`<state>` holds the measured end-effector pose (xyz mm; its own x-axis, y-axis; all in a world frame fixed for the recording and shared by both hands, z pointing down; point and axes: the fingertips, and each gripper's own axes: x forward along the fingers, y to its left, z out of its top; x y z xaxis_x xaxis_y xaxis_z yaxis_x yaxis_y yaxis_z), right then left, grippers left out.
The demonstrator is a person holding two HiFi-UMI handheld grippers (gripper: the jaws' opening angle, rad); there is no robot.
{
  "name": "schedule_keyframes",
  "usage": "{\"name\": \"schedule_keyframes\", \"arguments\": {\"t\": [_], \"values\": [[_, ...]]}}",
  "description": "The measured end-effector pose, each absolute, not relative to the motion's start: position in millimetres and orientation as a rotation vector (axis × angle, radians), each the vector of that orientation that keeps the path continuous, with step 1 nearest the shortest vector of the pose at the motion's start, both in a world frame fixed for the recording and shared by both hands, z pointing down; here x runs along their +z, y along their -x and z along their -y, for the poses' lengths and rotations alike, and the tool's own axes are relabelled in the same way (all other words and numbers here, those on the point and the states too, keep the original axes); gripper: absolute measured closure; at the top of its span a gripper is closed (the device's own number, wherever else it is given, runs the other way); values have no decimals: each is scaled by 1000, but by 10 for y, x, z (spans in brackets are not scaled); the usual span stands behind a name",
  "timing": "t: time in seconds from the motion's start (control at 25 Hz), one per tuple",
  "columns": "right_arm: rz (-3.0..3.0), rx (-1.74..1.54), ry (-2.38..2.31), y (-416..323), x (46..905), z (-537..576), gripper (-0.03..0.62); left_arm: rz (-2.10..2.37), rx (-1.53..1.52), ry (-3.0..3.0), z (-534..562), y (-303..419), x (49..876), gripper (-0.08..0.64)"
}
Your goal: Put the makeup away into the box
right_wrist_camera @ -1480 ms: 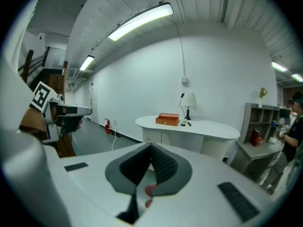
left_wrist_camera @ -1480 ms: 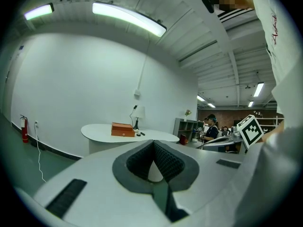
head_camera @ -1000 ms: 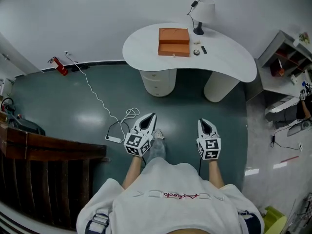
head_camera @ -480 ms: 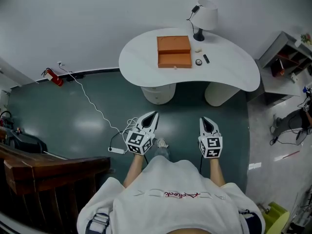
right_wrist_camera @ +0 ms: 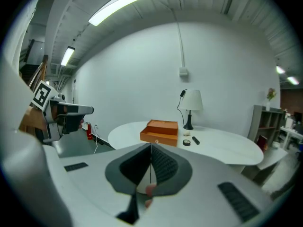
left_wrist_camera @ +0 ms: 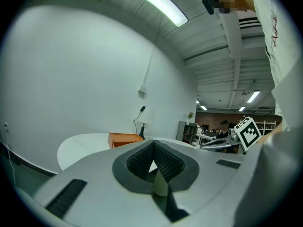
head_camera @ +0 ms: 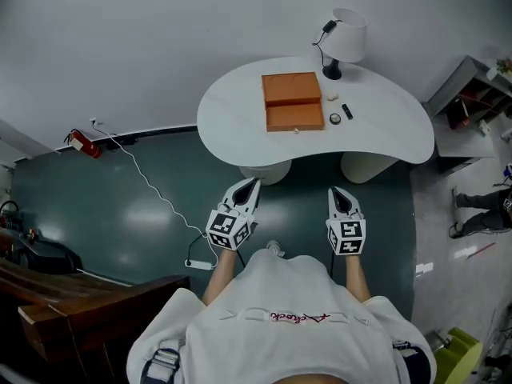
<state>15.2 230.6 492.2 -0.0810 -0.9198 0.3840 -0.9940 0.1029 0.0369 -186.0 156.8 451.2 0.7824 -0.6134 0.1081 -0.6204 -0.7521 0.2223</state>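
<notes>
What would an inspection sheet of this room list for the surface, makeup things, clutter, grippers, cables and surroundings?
Surface: white curved table, mostly bare.
Job's things: orange box on the table; right of it a round compact, a black stick and a small pale item, all outside the box.
Clutter: lamp at the table's back edge.
Grippers: left gripper and right gripper shut, empty, over the floor short of the table.
Cables: white cable across the floor to a power strip; lamp cord.
Surroundings: red extinguisher by the wall, shelf at right, wooden furniture at left.
</notes>
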Motion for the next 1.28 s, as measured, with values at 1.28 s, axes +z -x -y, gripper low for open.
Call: {"name": "schedule_keyframes", "arguments": {"t": [1.28], "values": [[2030, 410, -1947, -911, 5207, -1282, 571, 878, 115, -2754, -465, 1052, 4674, 551]]}}
